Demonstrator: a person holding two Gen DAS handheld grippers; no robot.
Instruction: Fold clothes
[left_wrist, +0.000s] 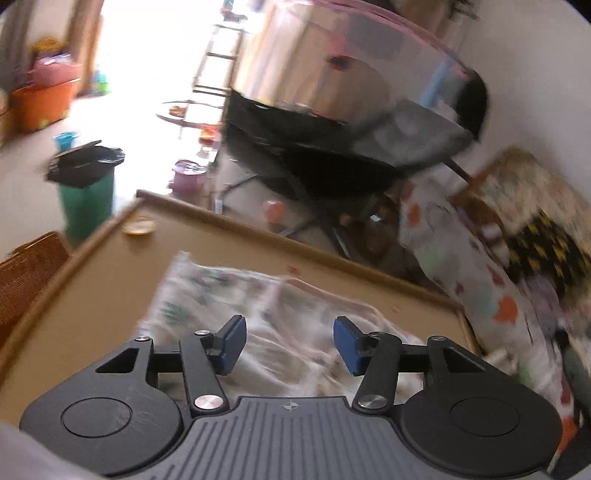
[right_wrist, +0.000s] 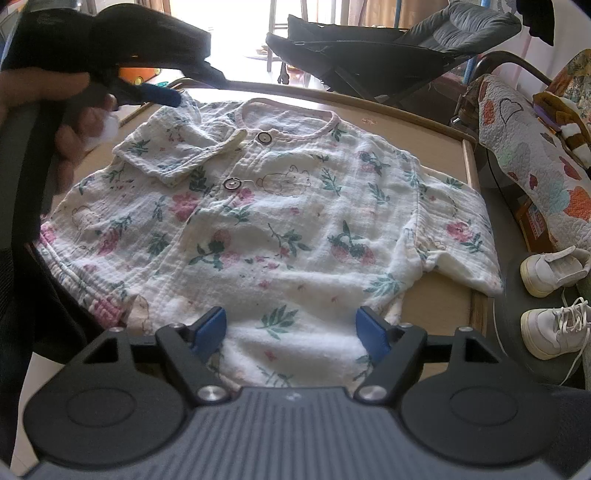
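No readable writing. Tan table (right_wrist: 436, 147) with raised rim; floral crinkle-cotton shirt (right_wrist: 258, 229) lies flat on it, buttoned, one sleeve (right_wrist: 173, 147) folded inward. Green bin (left_wrist: 86, 195) lined with black bag. Left gripper (left_wrist: 290, 345) blue pads wide apart, empty, above shirt. Right gripper (right_wrist: 291, 328) spread wide, empty, at hem.

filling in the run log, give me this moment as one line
stage: one sleeve folded in, other flat | shirt: on table, buttons up | left gripper: open, empty, above shirt | right gripper: open over hem
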